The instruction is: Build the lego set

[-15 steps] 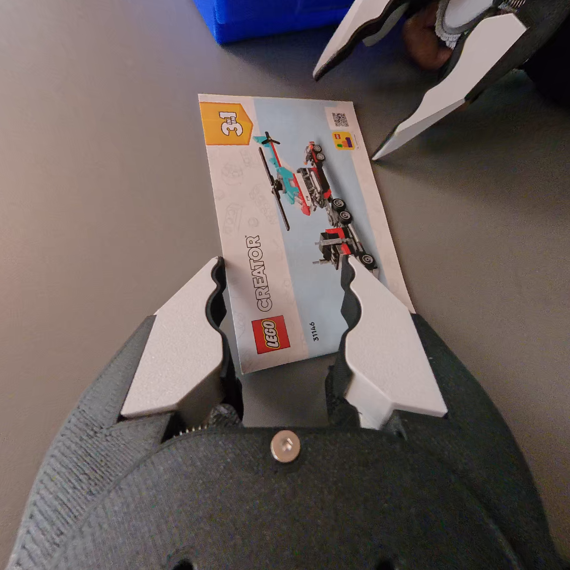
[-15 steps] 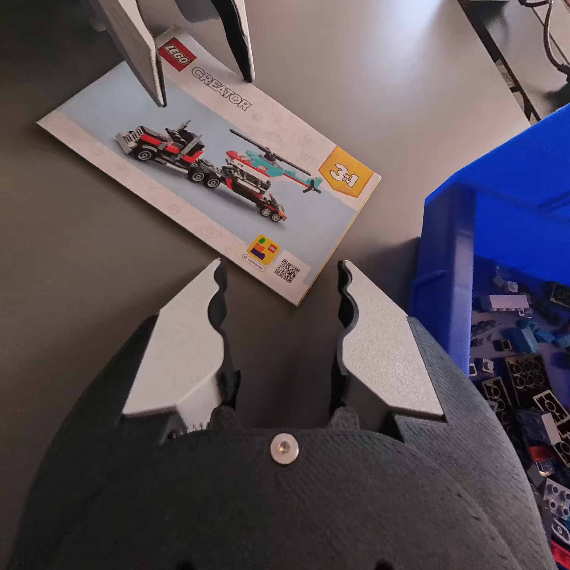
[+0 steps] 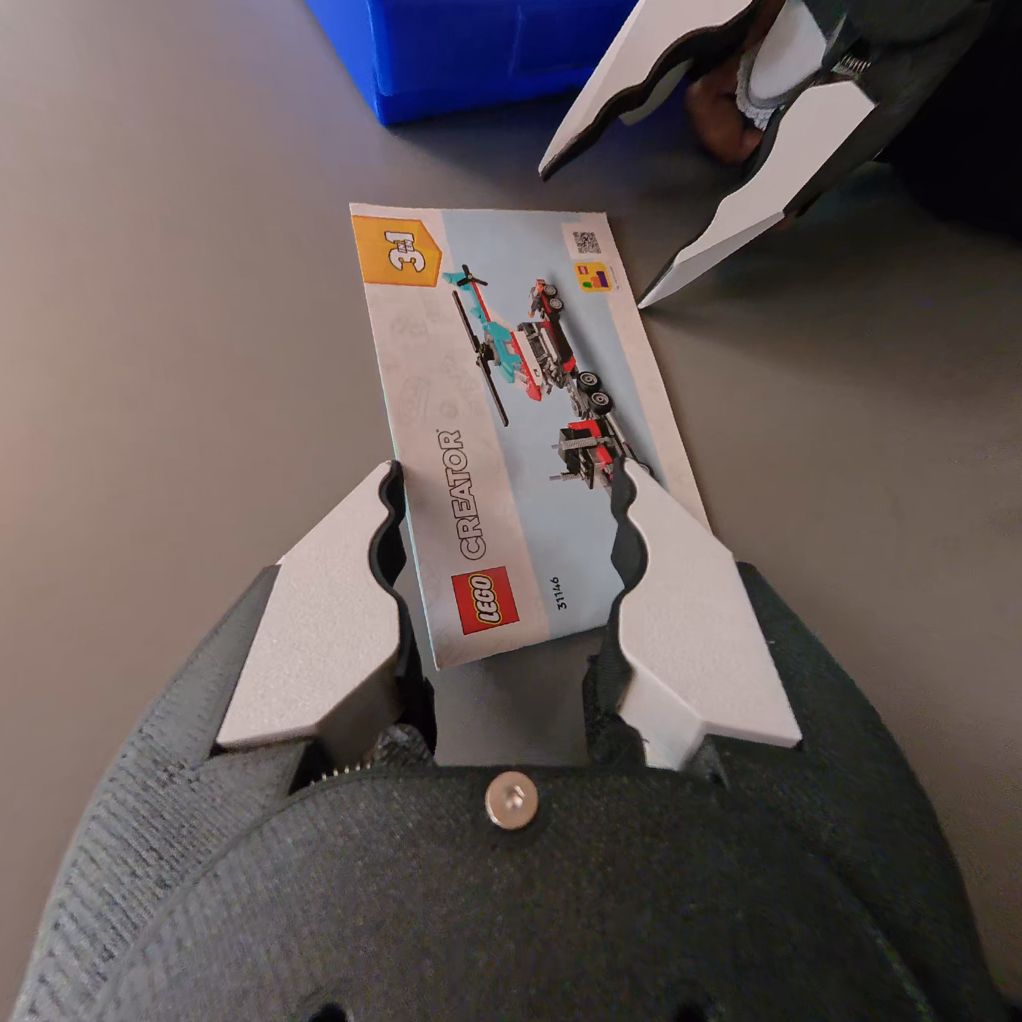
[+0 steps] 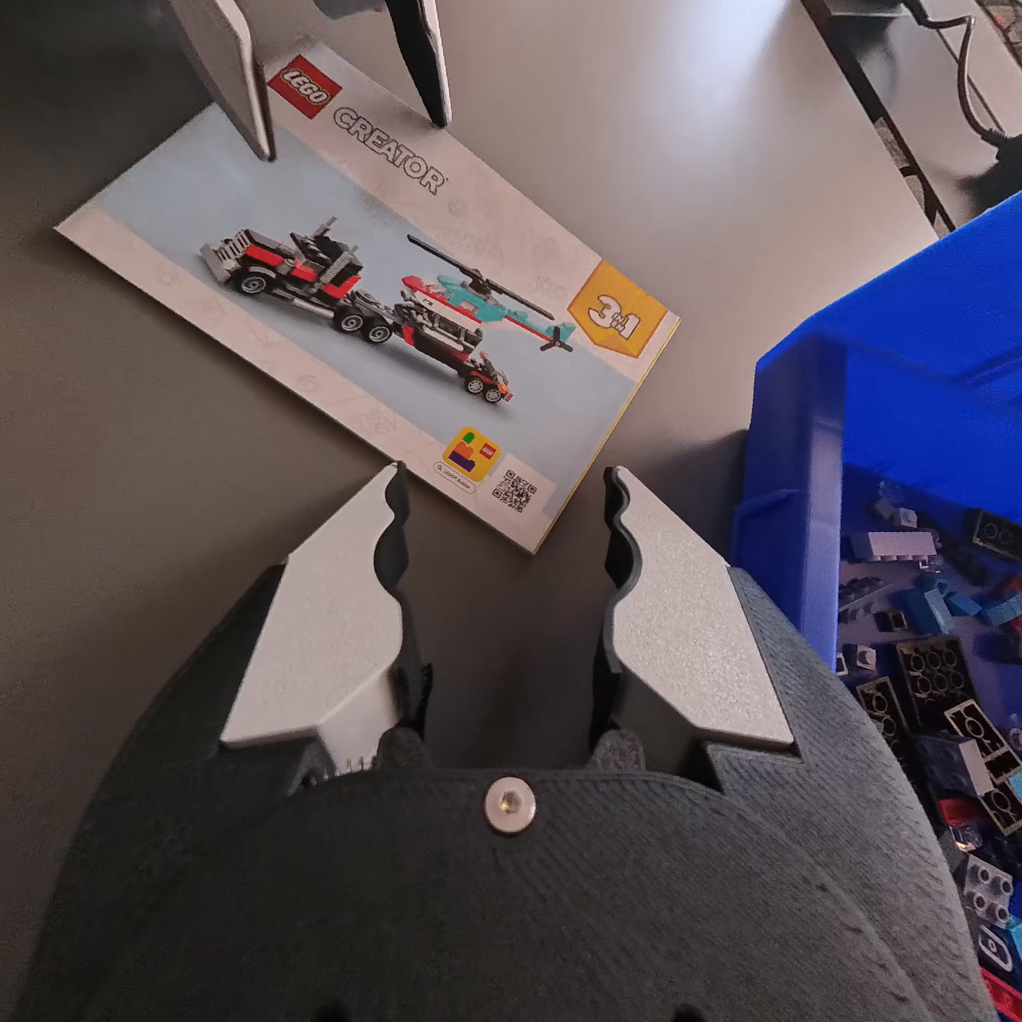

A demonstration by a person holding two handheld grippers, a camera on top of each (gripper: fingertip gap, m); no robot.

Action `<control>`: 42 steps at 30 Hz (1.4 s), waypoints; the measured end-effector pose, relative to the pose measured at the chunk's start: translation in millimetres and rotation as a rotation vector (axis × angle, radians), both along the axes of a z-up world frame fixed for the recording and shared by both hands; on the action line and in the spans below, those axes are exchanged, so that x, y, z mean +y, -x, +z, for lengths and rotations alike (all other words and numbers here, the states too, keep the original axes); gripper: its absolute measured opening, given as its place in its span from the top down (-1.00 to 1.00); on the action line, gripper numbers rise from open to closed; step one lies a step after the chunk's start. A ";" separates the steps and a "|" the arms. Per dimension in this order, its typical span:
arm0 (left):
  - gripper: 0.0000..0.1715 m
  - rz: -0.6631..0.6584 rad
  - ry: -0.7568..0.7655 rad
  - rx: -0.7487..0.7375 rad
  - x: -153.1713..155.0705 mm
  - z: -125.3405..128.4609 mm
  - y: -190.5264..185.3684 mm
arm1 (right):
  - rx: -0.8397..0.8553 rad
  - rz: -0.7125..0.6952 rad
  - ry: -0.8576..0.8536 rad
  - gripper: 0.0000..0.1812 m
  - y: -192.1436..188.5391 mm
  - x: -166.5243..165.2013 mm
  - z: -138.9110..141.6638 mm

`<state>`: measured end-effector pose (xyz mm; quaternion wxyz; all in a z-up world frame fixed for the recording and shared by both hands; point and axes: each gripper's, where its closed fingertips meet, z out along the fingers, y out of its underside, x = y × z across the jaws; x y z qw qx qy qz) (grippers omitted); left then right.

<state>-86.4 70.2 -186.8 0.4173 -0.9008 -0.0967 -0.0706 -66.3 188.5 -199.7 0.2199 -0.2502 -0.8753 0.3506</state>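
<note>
A closed instruction booklet [image 3: 514,431] with a truck and helicopter on its cover lies flat on the grey table; it also shows in the right wrist view [image 4: 376,298]. My left gripper [image 3: 509,470] is open and straddles the booklet's near end, fingers over the cover. It appears from above in the right wrist view [image 4: 354,138]. My right gripper [image 4: 500,470] is open and empty, hovering just over the booklet's corner with the square code. In the left wrist view it [image 3: 592,238] hangs above the booklet's far right corner. Loose bricks [image 4: 940,663] lie in a blue bin.
The blue bin [image 4: 796,498] stands right of the booklet, close to my right gripper; its wall shows at the top of the left wrist view [image 3: 442,66]. A dark table edge and cables [image 4: 940,110] lie at the far right. The grey table [image 3: 166,332] surrounds the booklet.
My right gripper has moved a little closer to the booklet's corner. My left gripper has stayed over the booklet's near end. Both stay open.
</note>
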 end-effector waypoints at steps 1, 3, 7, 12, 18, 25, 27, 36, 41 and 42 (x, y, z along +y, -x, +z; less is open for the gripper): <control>0.13 -0.002 -0.006 -0.001 -0.2 1.3 -0.2 | 0.001 0.000 0.000 0.15 0.1 0.0 0.0; 0.14 -0.004 -0.020 -0.004 -0.4 4.1 -0.6 | 0.002 0.001 -0.001 0.15 0.1 0.0 0.0; 0.19 -0.008 -0.047 -0.011 -1.0 9.4 -0.9 | 0.003 0.000 -0.001 0.16 0.4 0.0 -0.1; 0.25 -0.010 -0.057 -0.016 -2.5 11.2 -0.7 | -0.006 0.007 0.002 0.17 -0.6 -0.5 -0.5; 0.26 -0.011 -0.047 -0.014 -1.0 8.4 -0.8 | -0.023 0.028 0.008 0.20 -3.8 -2.4 -1.6; 0.24 -0.003 -0.027 -0.002 1.0 5.5 -0.5 | -0.024 0.073 0.007 0.20 -9.8 -11.1 -1.8; 0.23 0.001 -0.015 -0.013 0.2 3.5 -1.0 | -0.028 0.075 0.009 0.20 -10.5 -12.5 -2.1; 0.19 0.021 0.039 -0.052 0.2 -8.1 -2.0 | -0.108 0.068 0.038 0.35 -13.0 -16.3 -5.7; 0.19 0.023 0.045 -0.043 0.3 -8.5 -1.8 | -0.072 0.085 0.023 0.44 -14.1 -20.0 -4.1; 0.19 0.024 0.046 -0.042 0.2 -8.6 -1.5 | -0.063 0.085 0.024 0.44 -13.7 -20.5 -3.1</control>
